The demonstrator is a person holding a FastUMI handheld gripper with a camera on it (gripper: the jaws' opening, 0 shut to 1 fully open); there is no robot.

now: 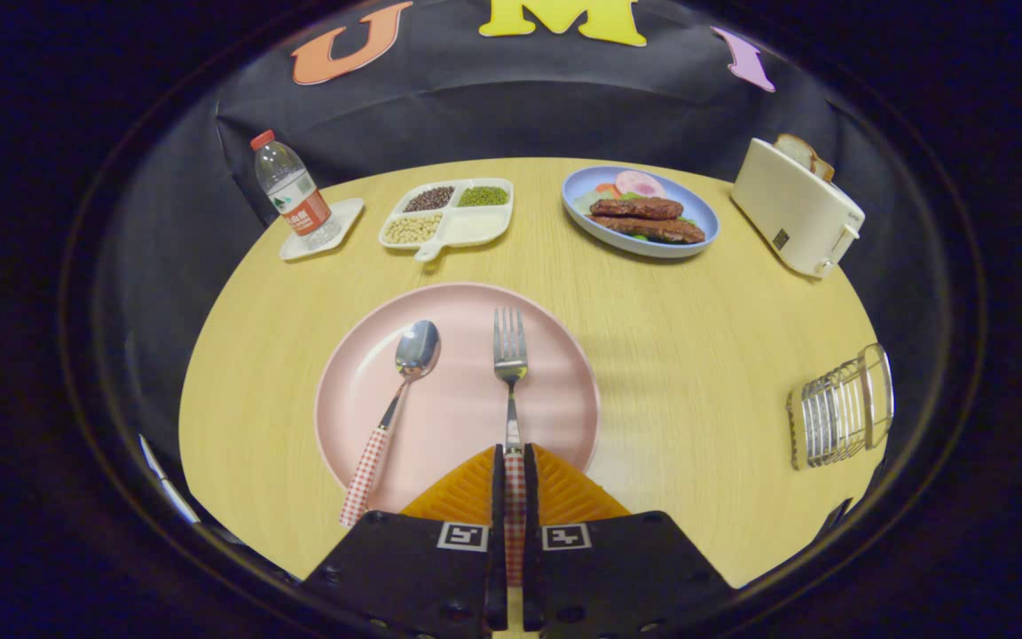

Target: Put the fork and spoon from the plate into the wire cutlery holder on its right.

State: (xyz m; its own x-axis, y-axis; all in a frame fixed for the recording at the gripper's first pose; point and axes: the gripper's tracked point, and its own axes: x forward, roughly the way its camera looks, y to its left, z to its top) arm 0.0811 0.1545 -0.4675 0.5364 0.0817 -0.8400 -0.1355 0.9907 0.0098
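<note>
Fork (510, 373): metal tines and neck, red-white checked handle, lying straight on pink plate (555, 355), tines pointing away from claw. Spoon (396, 399): same checked handle, metal bowl, on plate just left of fork, slightly angled, handle end over plate rim. Claw (514, 461): fingers nearly together, clamped on fork handle, one each side. Wire cutlery holder (839, 408): metal, lying on its side on wooden worktop (697, 355), well apart to right of plate.

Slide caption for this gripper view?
Gripper shut on fork handle over pink plate; spoon beside it.
</note>
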